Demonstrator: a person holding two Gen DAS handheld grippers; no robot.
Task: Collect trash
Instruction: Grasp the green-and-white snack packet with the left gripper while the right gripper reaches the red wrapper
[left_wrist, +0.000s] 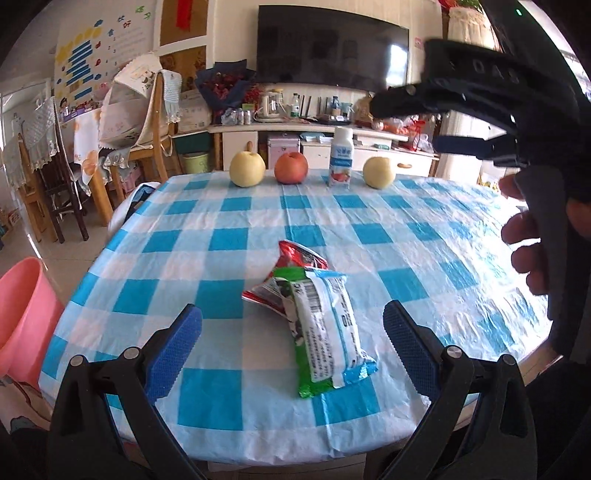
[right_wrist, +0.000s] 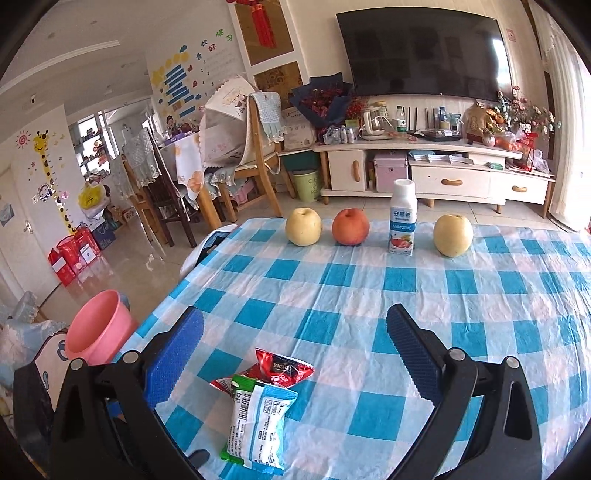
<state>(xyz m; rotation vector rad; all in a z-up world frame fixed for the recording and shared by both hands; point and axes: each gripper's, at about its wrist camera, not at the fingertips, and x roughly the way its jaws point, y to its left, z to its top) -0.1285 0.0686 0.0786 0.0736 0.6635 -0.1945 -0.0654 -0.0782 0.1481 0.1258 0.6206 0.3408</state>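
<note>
Two snack wrappers lie overlapping on the blue checked tablecloth (left_wrist: 221, 243): a white, green and blue wrapper (left_wrist: 328, 328) (right_wrist: 258, 424) on top of a red wrapper (left_wrist: 299, 258) (right_wrist: 280, 371). My left gripper (left_wrist: 291, 343) is open, its blue pads on either side of the wrappers, a little above the cloth. My right gripper (right_wrist: 295, 350) is open and empty, higher above the table, with the wrappers below and between its fingers. The right gripper and the hand holding it also show in the left wrist view (left_wrist: 498, 110), up at the right.
A pink bin (left_wrist: 22, 314) (right_wrist: 98, 328) stands on the floor left of the table. Along the table's far edge sit a yellow pear (right_wrist: 303, 226), a red apple (right_wrist: 351, 226), a yogurt bottle (right_wrist: 403, 218) and another pear (right_wrist: 453, 229). Chairs stand beyond at the left.
</note>
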